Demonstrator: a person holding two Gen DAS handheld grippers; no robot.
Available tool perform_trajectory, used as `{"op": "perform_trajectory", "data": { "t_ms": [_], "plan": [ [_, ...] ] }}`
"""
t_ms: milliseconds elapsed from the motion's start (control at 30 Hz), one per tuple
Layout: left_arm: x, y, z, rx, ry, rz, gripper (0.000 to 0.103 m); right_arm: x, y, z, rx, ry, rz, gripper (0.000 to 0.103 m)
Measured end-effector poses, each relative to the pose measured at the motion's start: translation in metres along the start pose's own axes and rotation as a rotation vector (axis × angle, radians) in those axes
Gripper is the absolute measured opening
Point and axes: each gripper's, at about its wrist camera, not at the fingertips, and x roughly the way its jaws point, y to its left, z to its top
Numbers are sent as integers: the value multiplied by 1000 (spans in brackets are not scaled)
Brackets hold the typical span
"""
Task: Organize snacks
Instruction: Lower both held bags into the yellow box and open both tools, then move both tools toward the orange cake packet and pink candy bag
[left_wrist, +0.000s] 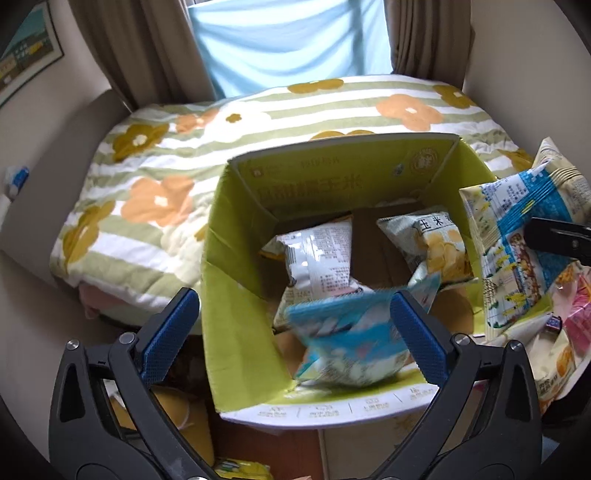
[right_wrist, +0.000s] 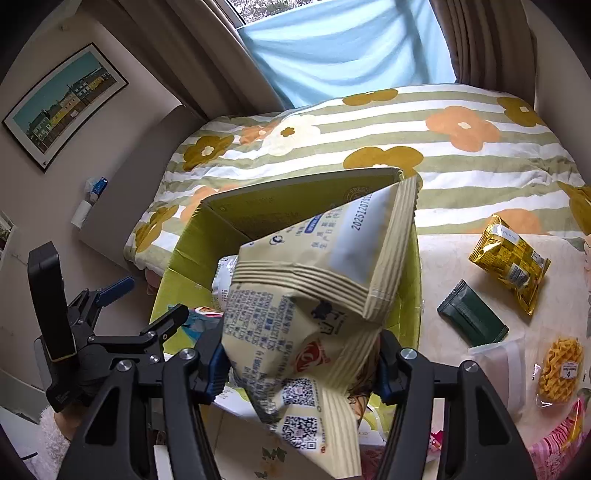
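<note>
Snack packets going into the green cardboard box (left_wrist: 236, 258)

The left tool (left_wrist: 295, 328) stands wide open above the box, a blurred blue snack packet (left_wrist: 347, 332) loose between its blue pads. The right tool (right_wrist: 301, 363) grips cream snack bags (right_wrist: 314, 295) over the box.

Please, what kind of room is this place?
Most likely a bedroom at home: a bed with a flowered, striped quilt stands under a curtained window, and a framed picture hangs on the wall.
</note>
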Motion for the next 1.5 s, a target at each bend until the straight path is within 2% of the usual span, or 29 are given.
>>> {"op": "perform_trajectory", "data": {
  "t_ms": [400,467,533,567,733,1133,1500],
  "plan": [
    [-12,21,-23,-119,28,-20,103,30,12,-10,-69,94,28,59],
    [-14,25,-24,-135,25,-25,103,35,16,-9,-89,106,23,69],
    [-15,26,-24,-147,26,-36,103,37,18,-9,-113,93,-23,101],
    [-16,26,-24,-152,26,-37,103,35,19,-9,-130,73,-43,102],
    [-18,24,-26,-157,22,-45,103,26,21,-9,-190,28,-83,102],
    [-29,21,-30,-148,13,-53,103,13,32,-15,-208,37,-87,102],
    [-51,1,-31,-116,-32,-140,103,-33,38,-27,-177,-34,-148,102]
  ]
}}
